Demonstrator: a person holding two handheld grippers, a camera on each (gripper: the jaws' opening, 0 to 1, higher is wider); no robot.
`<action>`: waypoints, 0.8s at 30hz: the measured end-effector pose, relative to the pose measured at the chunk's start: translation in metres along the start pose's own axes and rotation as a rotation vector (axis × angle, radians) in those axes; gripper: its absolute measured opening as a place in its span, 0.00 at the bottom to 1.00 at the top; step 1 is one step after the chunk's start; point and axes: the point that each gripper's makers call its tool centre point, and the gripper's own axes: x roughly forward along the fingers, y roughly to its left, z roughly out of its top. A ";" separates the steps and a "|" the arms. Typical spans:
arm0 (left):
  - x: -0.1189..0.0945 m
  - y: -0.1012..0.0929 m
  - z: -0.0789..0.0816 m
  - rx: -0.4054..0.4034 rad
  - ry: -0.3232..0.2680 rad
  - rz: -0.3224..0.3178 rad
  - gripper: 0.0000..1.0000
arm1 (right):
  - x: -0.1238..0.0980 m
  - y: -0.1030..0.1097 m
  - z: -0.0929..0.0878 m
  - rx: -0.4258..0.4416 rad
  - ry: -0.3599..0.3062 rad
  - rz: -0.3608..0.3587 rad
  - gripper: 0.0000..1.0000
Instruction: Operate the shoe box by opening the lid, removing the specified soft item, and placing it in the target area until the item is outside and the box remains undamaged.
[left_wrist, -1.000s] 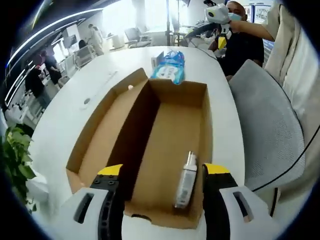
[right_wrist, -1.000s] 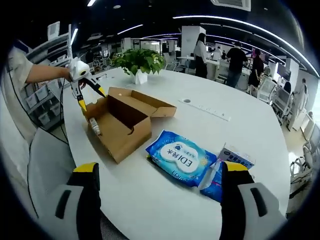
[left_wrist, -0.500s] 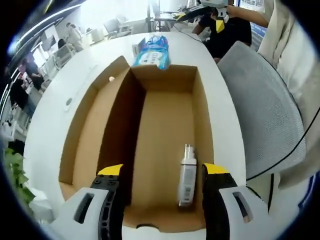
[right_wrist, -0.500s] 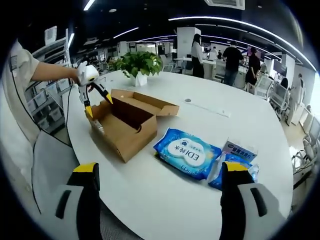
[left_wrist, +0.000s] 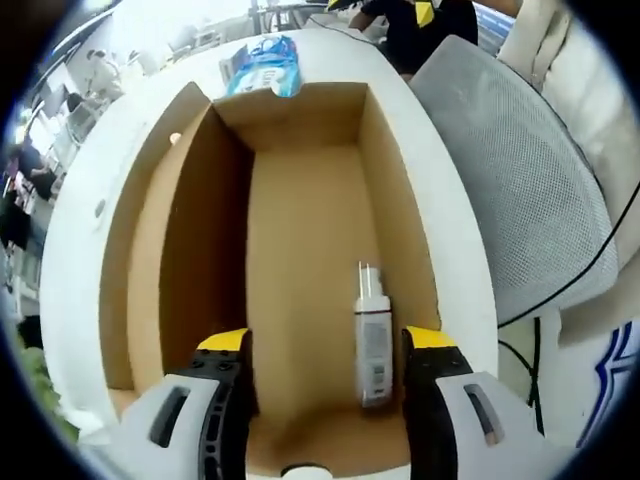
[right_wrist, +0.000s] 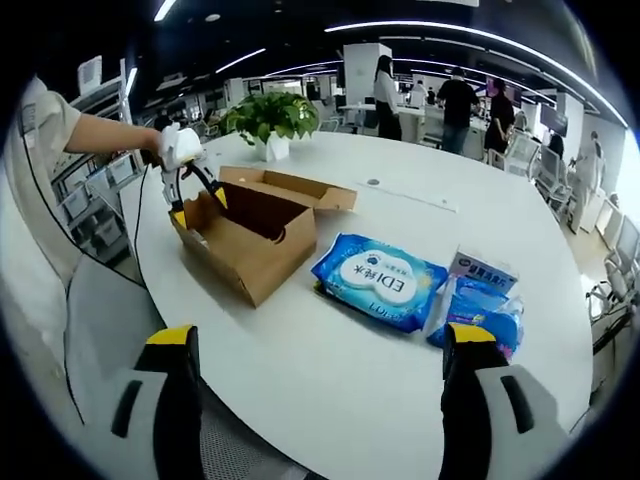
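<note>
In the open box (left_wrist: 300, 260) on the bench (right_wrist: 400, 380), the bottle (left_wrist: 372, 335) lies along the right wall, long axis in line with the spread, empty left tongs (left_wrist: 325, 345), just inside their right jaw, while the right tongs (right_wrist: 318, 345), also wide open, hang well apart.

The left gripper (left_wrist: 325, 345) looks down into the open shoe box (left_wrist: 300, 250), and its two yellow-tipped jaws stand apart at 6 o'clock. A small white bottle (left_wrist: 372, 335) lies flat on the box floor, just beside the jaw at 5 o'clock. The lid (left_wrist: 140, 250) is folded out toward 9 o'clock. A blue soft pack (left_wrist: 262, 77) lies on the white table (left_wrist: 440, 210) at 12 o'clock, beyond the box. A grey mesh chair (left_wrist: 520, 180) is at 3 o'clock.
</note>
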 end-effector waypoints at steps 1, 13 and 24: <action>0.003 0.000 -0.002 0.004 0.011 -0.007 0.60 | 0.000 0.000 -0.001 0.005 0.001 -0.002 0.96; 0.018 -0.004 -0.017 0.022 0.075 -0.044 0.56 | -0.001 0.003 -0.011 0.044 0.010 -0.007 0.96; 0.028 -0.010 -0.016 0.005 0.063 -0.051 0.43 | 0.001 0.004 -0.012 0.054 0.010 -0.005 0.96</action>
